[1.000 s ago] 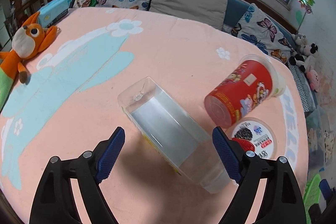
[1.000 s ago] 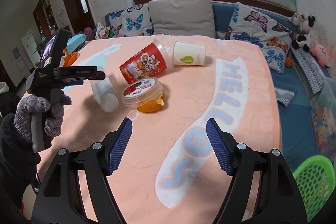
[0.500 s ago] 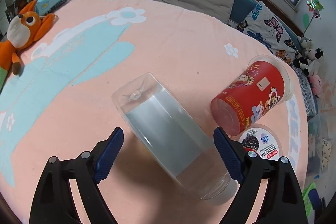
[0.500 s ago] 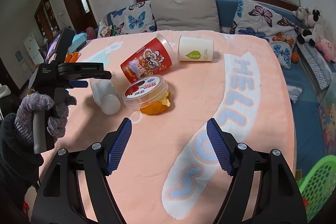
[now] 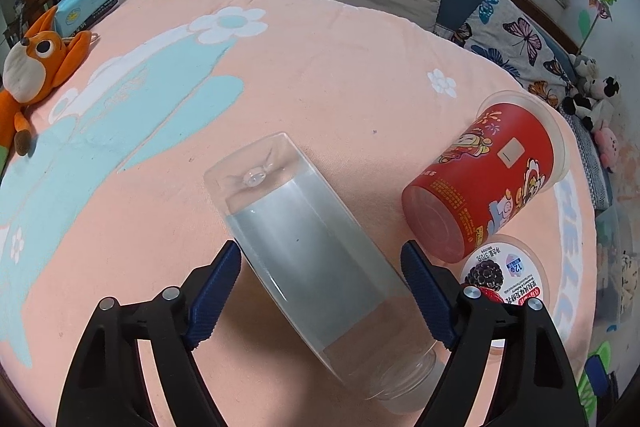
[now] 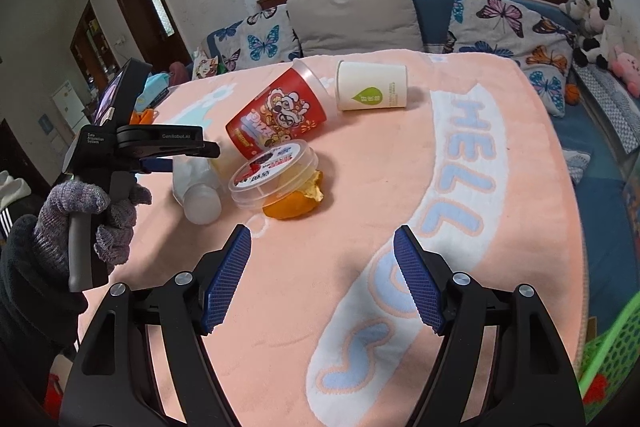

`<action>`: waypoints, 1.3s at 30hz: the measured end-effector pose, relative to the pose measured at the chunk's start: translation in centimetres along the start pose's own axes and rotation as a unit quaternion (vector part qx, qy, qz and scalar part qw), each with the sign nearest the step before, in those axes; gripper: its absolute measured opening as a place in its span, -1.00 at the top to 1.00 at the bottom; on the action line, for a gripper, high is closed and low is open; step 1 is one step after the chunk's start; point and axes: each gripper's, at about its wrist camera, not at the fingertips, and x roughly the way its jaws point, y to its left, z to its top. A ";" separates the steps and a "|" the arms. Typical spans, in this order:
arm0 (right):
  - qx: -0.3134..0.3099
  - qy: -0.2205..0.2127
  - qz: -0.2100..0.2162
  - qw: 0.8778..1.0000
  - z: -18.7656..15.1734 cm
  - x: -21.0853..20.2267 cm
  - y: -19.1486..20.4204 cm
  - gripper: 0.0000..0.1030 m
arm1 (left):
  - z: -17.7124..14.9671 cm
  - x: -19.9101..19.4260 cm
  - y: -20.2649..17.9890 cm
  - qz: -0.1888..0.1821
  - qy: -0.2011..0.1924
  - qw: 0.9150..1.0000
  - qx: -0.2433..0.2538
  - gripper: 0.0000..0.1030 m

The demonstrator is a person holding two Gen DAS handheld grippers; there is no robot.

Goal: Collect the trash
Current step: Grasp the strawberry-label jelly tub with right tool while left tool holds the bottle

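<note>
My left hand-held gripper (image 5: 322,269) is spread wide around a clear plastic bottle (image 5: 308,259) lying on its side on the peach blanket (image 5: 320,67), its pads not gripping it. Just right of it lie a red cup (image 5: 486,191) and a lidded tub (image 5: 502,273). My right hand-held gripper (image 6: 322,275) hovers wide open, holding nothing.

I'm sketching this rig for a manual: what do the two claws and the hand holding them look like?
Both claws, left claw and right claw, have black frames with silver pivot bolts and blue ribbed pads. In the right wrist view the left unit carries white lettering, and the hand wears a mottled grey-purple knit glove over a black sleeve.
</note>
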 end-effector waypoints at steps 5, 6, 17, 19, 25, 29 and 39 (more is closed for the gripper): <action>-0.007 0.001 0.003 1.000 0.1 0.6 0.3 -0.44 | 0.2 0.1 0.0 0.001 0.004 1.000 0.002 -0.49; -0.006 0.002 0.004 1.000 0.1 0.7 0.3 -0.44 | 0.2 0.2 0.0 0.002 0.004 1.000 0.002 -0.48; 0.006 0.004 0.019 1.000 -0.1 1.0 -0.1 -0.44 | -0.2 -0.2 -0.2 -0.002 -0.003 1.000 0.021 -0.39; 0.007 0.003 0.017 1.000 -0.1 1.1 -0.1 -0.44 | -0.4 -0.4 0.0 -0.006 -0.003 1.000 0.023 -0.37; 0.011 -0.002 0.030 0.999 -0.1 1.1 -0.2 -0.44 | -1.4 -1.1 0.1 -0.015 -0.001 0.999 0.032 -0.33; 0.012 -0.001 0.036 0.999 -0.1 1.2 -0.2 -0.44 | -2.1 -1.4 -0.1 -0.015 -0.002 0.999 0.041 -0.31; -0.001 0.008 0.025 1.000 -0.1 1.6 0.3 -0.44 | -3.2 -2.5 0.8 -0.024 -0.003 0.998 0.050 -0.28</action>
